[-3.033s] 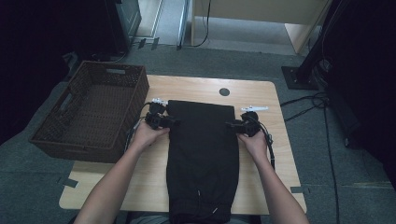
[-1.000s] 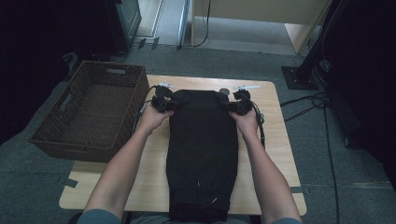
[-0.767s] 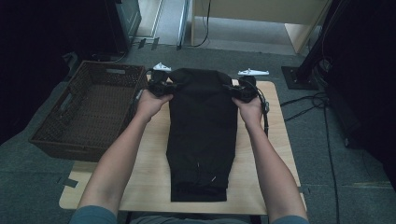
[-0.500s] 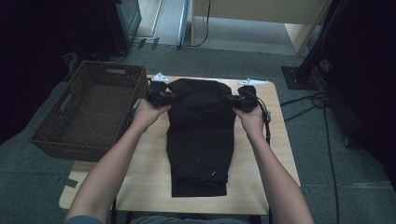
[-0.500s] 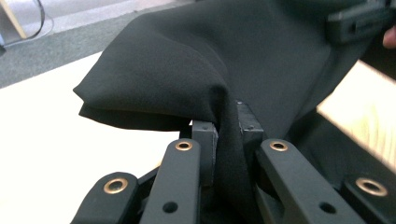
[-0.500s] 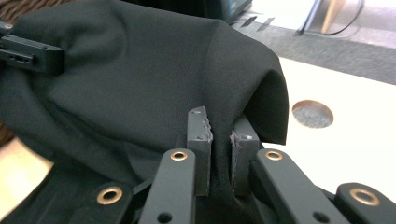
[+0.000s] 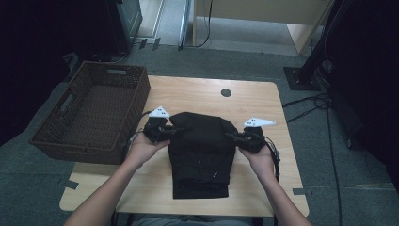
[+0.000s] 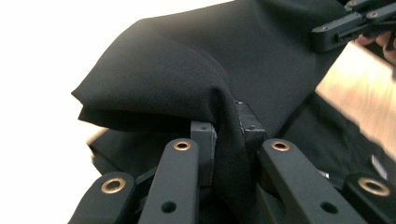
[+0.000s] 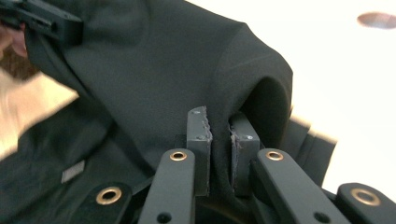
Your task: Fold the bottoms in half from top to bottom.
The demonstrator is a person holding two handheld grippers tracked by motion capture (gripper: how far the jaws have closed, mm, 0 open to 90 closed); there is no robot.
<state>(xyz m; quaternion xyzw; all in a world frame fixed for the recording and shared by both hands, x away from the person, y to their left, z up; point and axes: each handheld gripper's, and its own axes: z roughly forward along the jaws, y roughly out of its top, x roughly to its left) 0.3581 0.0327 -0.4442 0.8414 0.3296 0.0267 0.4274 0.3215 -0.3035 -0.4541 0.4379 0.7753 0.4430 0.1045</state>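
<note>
Pinching black cloth on both sides, I have my left gripper (image 7: 165, 132) clamped on the left edge of the black trousers (image 7: 201, 155) and my right gripper (image 7: 239, 138) clamped on the right edge. Each pair of jaws has fabric squeezed between the pads (image 8: 204, 140). The far end is lifted and folded toward me over the near part, which lies flat on the wooden table (image 7: 197, 92). A brown wicker basket (image 7: 89, 113) sits to the left.
</note>
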